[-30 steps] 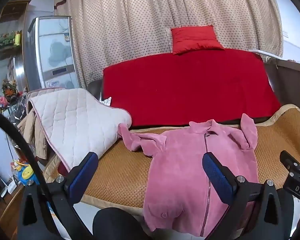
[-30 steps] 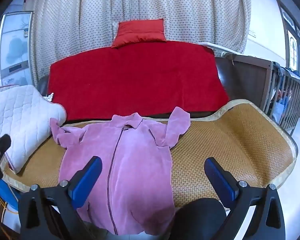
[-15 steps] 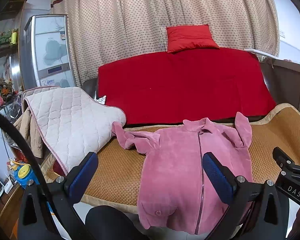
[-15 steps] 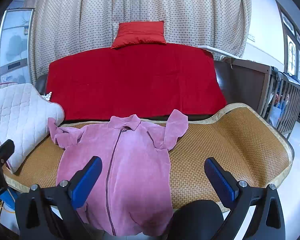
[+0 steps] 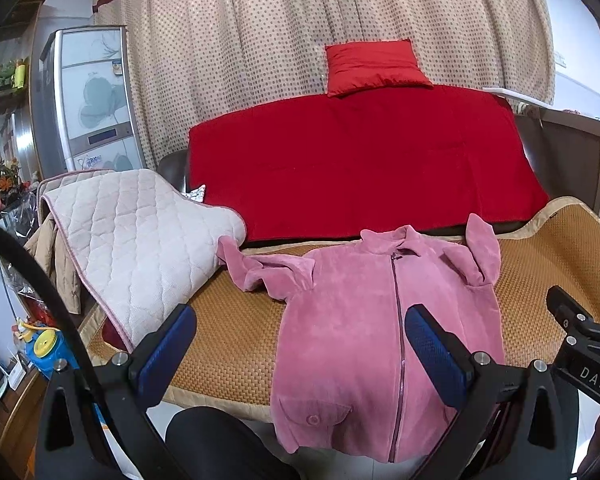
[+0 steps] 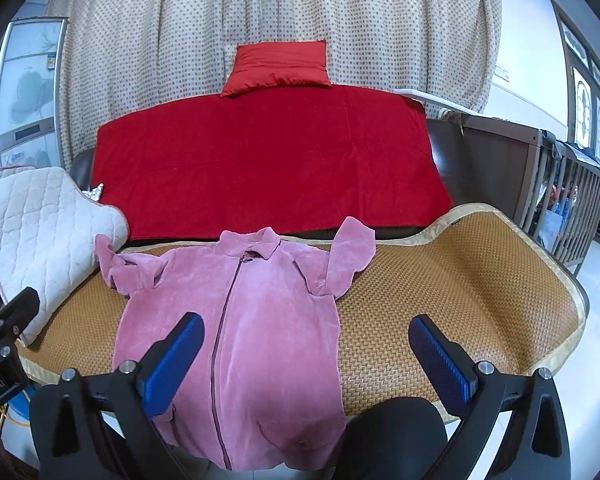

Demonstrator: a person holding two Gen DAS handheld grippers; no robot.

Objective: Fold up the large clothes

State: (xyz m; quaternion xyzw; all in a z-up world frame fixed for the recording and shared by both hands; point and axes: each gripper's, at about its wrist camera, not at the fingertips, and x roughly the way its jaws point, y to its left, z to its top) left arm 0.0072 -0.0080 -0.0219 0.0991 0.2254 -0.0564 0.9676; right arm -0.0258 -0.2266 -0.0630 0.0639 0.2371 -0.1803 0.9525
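pink fleece zip-front jacket (image 5: 384, 332) lies flat, front up, zipper closed, on woven tan rattan mat (image 5: 236, 344) w/ beige edging. collar end far from both tools, hem hangs over the mat's near edge. both sleeves bent up: one bunched toward the quilted cream pad (image 5: 136, 240), other folded up by the opposite shoulder.

left gripper (image 5: 300, 356): jaws spread wide, blue pads, holding nothing. hovers above near edge of mat; jacket's body sits between its fingers and ahead, closer to the right-hand finger. quilted pad is ahead-left of it, draped over the mat's end.

right gripper (image 6: 306, 360): jaws wide too, empty. jacket's hem sits just ahead of its left-hand finger (image 6: 174, 360); bare mat ahead of the right-hand finger. no contact w/ cloth visible on either tool.

further ahead of both: red blanket (image 6: 268, 168) over the sofa back, red cushion (image 6: 278, 68) on top, dotted beige curtain (image 6: 260, 20) behind. dark knee shape of the person at the bottom of both views.
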